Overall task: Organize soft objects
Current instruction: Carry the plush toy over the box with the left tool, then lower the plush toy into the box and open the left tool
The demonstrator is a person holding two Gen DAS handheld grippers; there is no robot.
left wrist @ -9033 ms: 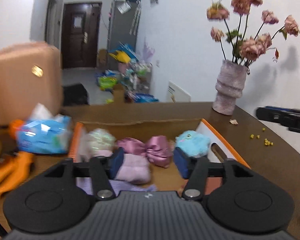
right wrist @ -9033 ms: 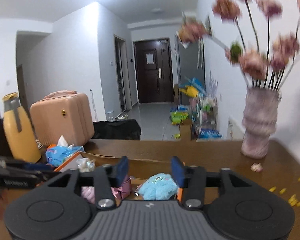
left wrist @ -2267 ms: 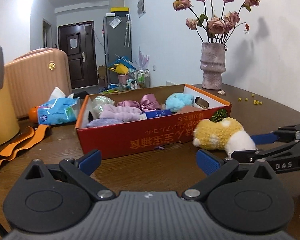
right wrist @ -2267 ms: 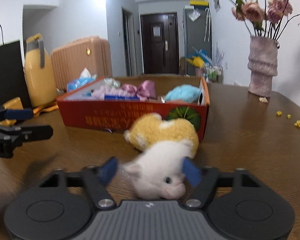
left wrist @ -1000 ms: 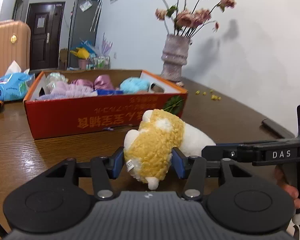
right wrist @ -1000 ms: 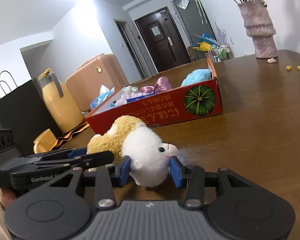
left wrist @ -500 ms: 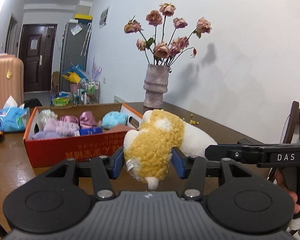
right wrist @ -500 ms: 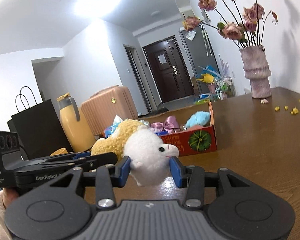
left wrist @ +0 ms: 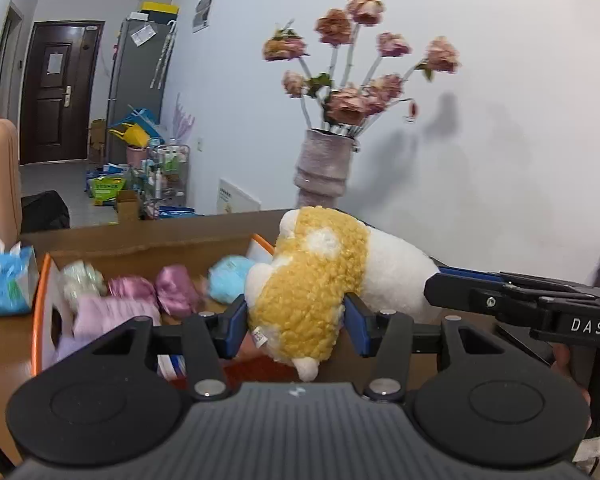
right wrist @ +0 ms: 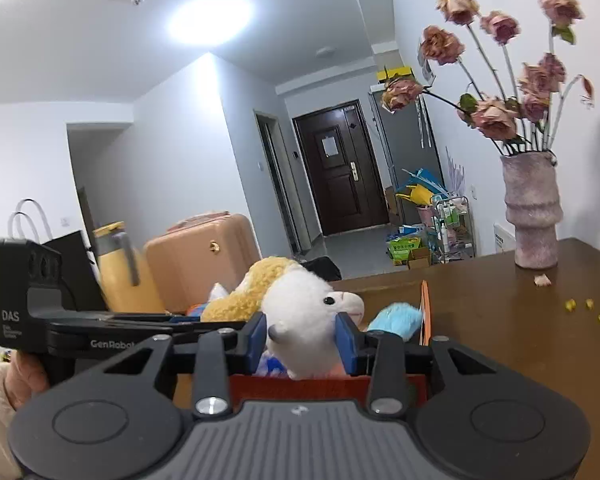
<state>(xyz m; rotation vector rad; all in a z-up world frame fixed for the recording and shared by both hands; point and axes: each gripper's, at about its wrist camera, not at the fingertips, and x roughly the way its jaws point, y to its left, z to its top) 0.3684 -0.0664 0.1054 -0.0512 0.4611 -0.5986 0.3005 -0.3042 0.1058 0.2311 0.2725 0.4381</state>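
Observation:
A yellow and white plush sheep (left wrist: 312, 296) hangs in the air above the orange cardboard box (left wrist: 40, 280). My left gripper (left wrist: 294, 322) is shut on its yellow woolly rear. My right gripper (right wrist: 300, 340) pinches the white head (right wrist: 304, 312), and its jaws are closing further on it. In the left wrist view the right gripper (left wrist: 444, 280) comes in from the right side. Inside the box lie a pink bow (left wrist: 160, 286), a blue plush (left wrist: 228, 282), a pale pink cloth (left wrist: 108, 314) and a whitish bundle (left wrist: 80, 278).
A vase of dried roses (right wrist: 534, 212) stands on the brown table (right wrist: 500, 320) at the right, with yellow crumbs (right wrist: 596, 310) near it. A blue tissue pack (left wrist: 4, 286), a yellow jug (right wrist: 120, 276), a black bag and a pink suitcase (right wrist: 204, 256) sit left of the box.
Both grippers have lifted the plush sheep off the table and carried it up over the box. The right jaws have squeezed tighter on the white head.

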